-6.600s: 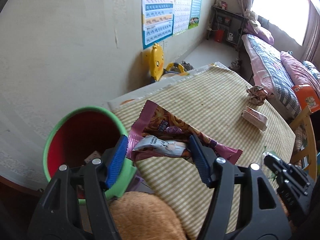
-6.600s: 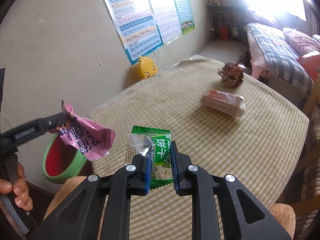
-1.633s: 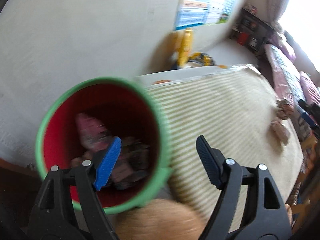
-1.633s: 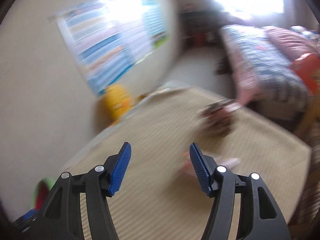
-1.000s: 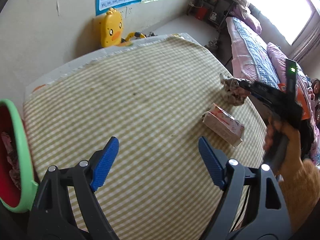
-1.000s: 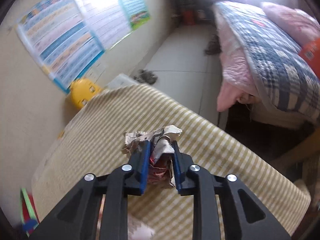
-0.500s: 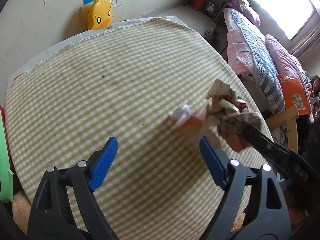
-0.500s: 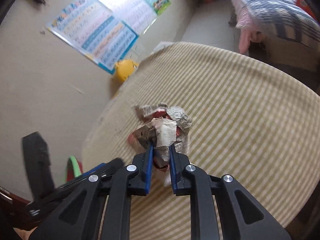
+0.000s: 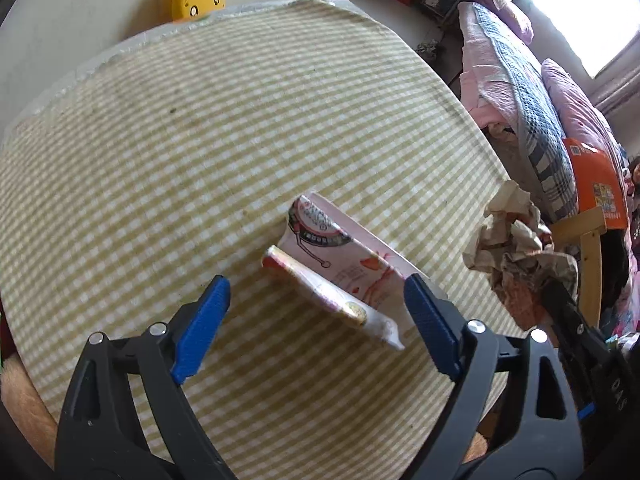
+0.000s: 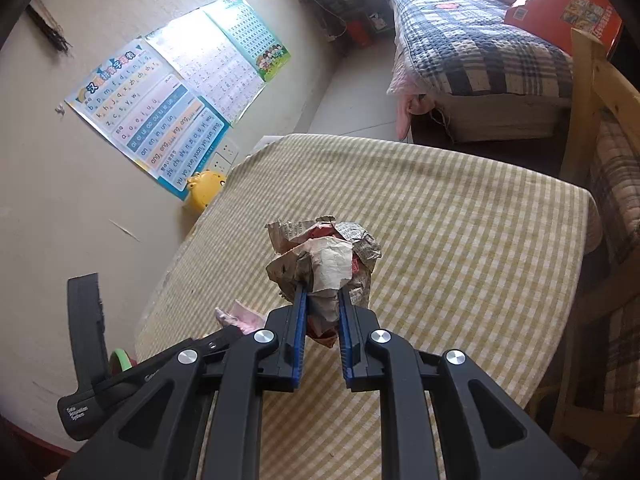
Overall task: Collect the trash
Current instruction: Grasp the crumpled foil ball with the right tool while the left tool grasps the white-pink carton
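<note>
While my right tool (image 10: 322,312) pinches the crumpled paper wad (image 10: 324,258) tight between its pads, holding it clear above the checked desk (image 10: 460,240) at the middle of the right wrist view, my left tool (image 9: 316,320) stands wide, its jaws having just been opening, with the pink snack packet (image 9: 336,268) lying flat on the desk between and just ahead of the blue pads, untouched. The packet sits at the lower middle of the left wrist view, its long side running from upper left to lower right, so it lies askew to my jaws. I judge it light, thin and crinkly, with a slick printed film that could slide under a pad; it looks partly flattened and should fold rather than resist. I would take it across its narrow width near the middle, pressing down a little so the film bunches into the grip. The wad in my right tool is soft, springy paper, safe to squeeze hard. A sliver of the green bin rim (image 10: 120,360) shows at the lower left of the right wrist view.
</note>
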`<state>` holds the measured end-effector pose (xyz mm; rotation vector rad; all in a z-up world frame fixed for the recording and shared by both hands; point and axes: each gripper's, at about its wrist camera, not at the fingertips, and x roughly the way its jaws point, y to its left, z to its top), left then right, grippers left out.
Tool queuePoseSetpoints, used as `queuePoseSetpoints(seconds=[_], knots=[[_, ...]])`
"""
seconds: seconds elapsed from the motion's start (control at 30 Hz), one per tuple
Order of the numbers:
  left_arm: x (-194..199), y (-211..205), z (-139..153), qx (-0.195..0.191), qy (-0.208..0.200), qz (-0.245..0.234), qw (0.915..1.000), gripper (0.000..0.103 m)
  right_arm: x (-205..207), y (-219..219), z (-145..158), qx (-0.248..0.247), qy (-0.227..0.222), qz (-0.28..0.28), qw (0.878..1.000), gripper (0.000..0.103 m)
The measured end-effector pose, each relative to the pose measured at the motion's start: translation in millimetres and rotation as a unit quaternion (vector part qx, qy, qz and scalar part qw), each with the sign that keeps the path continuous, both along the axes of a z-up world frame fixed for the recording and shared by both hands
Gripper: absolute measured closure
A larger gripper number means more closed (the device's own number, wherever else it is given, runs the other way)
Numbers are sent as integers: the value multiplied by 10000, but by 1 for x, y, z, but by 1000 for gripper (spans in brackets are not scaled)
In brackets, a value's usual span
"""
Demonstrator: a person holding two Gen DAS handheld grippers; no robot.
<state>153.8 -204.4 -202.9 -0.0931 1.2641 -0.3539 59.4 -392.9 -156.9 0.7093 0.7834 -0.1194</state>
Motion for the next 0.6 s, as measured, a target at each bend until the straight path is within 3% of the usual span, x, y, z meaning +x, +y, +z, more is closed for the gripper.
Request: queuePoseSetpoints(seconds=[0.1, 0.2, 0.37, 0.43, 0.47, 0.53, 0.6], knots=[[3, -9, -4, 141, -73, 12, 9999, 12, -3, 1, 0, -62, -24, -1, 10000, 89], [11, -16, -15, 113, 213, 194, 9995, 7, -6, 4, 0, -161, -47, 40, 9999, 89], [7, -19, -13, 168, 159, 427, 9988, 8, -10, 9, -1, -276, -38, 64, 9996, 89], [3, -17, -10, 134, 40, 427, 9990, 32, -11, 10, -1, -281, -44, 61, 9996, 89], [1, -17, -8, 76, 29, 318, 9995, 39, -11, 10, -1, -284, -54, 57, 9996, 89], [-4, -19, -1, 68, -51, 87, 9999, 71, -11, 11, 2, -305, -86, 62, 9995, 89], [-8, -15, 7, 143, -214, -33, 9997, 84, -12, 14, 4, -324, -124, 67, 9994, 89]])
